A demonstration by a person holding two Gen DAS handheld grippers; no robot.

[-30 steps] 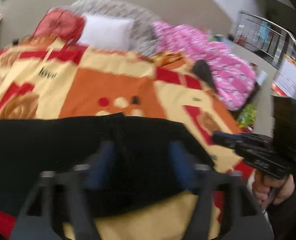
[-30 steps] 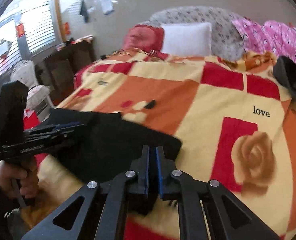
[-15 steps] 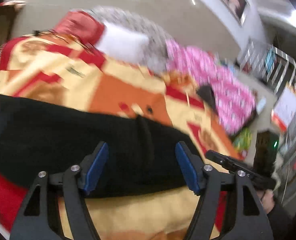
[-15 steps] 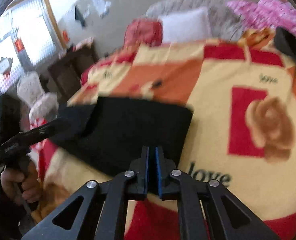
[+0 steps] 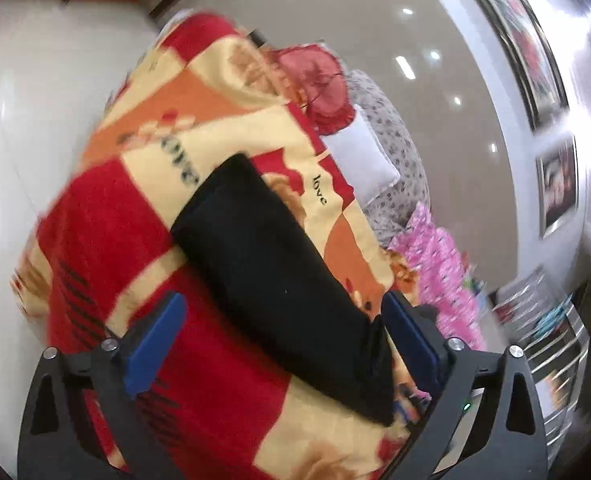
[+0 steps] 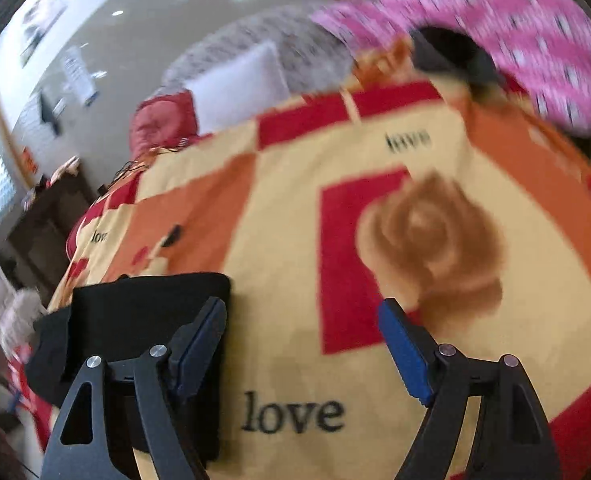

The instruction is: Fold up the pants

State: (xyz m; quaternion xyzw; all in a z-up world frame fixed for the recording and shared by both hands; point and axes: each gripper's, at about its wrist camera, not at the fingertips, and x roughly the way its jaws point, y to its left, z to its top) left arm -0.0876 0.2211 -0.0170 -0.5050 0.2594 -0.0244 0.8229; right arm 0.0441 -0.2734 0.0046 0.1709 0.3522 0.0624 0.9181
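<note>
The black pants [image 5: 271, 276] lie folded in a long flat band on the patterned blanket [image 5: 107, 216]. In the left wrist view my left gripper [image 5: 283, 340] hovers over the band's near end, its jaws opening wide, with the cloth in view between the blue pads but not pressed. In the right wrist view the pants [image 6: 143, 312] lie at the lower left. My right gripper [image 6: 301, 340] is to their right over bare blanket, its jaws opening, nothing between them; its left finger [image 6: 199, 340] overlaps the cloth's edge.
A red cushion [image 5: 315, 84], a white pillow [image 5: 359, 160] and a grey headboard [image 5: 391, 136] stand at the bed's far end. Pink bedding [image 6: 515, 32] and a dark item [image 6: 451, 56] lie at the far right. A dark cabinet [image 6: 43, 216] stands left of the bed.
Both grippers have rolled and dropped lower. The right gripper, shut before, has opened and slid right, off the pants. The left gripper has opened wider and swung to the side of the band.
</note>
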